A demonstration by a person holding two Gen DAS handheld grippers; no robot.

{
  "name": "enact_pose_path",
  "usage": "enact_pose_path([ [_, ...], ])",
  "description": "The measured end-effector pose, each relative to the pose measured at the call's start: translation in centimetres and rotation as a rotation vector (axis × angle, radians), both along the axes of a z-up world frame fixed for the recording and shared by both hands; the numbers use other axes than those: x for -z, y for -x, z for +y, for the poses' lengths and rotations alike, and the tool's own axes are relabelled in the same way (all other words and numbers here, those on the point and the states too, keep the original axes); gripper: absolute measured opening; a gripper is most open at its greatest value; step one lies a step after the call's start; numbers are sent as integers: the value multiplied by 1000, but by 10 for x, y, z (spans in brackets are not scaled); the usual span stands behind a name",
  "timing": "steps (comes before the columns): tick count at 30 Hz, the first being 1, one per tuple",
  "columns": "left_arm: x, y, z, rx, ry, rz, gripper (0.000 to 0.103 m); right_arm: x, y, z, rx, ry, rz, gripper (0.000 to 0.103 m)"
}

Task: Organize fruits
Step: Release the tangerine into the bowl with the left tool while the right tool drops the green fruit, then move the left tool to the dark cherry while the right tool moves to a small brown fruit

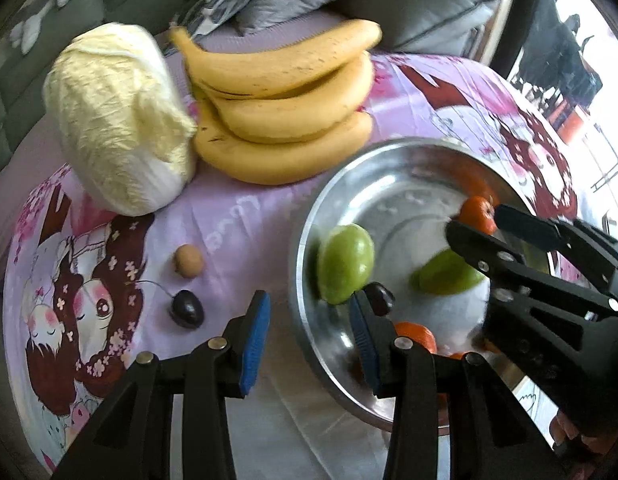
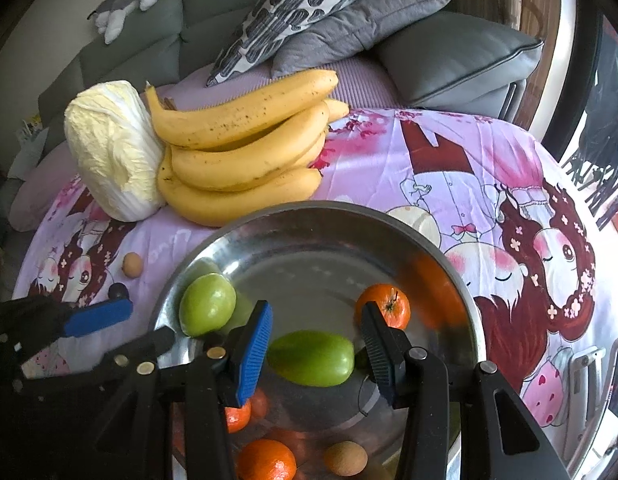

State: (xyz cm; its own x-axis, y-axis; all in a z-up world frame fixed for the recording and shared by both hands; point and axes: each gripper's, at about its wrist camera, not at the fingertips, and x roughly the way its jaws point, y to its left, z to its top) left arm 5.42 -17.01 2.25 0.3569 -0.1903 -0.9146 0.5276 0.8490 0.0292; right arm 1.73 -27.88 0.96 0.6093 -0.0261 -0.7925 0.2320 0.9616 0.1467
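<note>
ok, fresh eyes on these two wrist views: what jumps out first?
Probably the bunch of yellow bananas at the back of the pink cartoon-print cloth, touching a pale napa cabbage on its left. Next, the shiny round steel bowl in front, holding green fruits and orange tangerines. A dark cherry and a small tan fruit lie on the cloth left of the bowl.

Only faint, mirrored pale lettering on the cartoon-print cloth (image 1: 245, 216), at about nine o'clock from the steel bowl (image 1: 309, 216), too blurred to read; no labels or numbers anywhere else.
</note>
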Motion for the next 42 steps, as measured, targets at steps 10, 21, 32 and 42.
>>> enact_pose_path([
  [10,4,-27,39,-156,2,24,42,0,0,5,-18,8,14,50],
  [21,15,-38,50,-217,-16,33,61,2,0,9,-30,7,30,54],
  [32,19,-45,57,-248,-3,23,86,3,-1,12,-47,8,23,91],
  [42,19,-52,69,-281,4,-2,94,3,-2,15,-67,8,11,103],
])
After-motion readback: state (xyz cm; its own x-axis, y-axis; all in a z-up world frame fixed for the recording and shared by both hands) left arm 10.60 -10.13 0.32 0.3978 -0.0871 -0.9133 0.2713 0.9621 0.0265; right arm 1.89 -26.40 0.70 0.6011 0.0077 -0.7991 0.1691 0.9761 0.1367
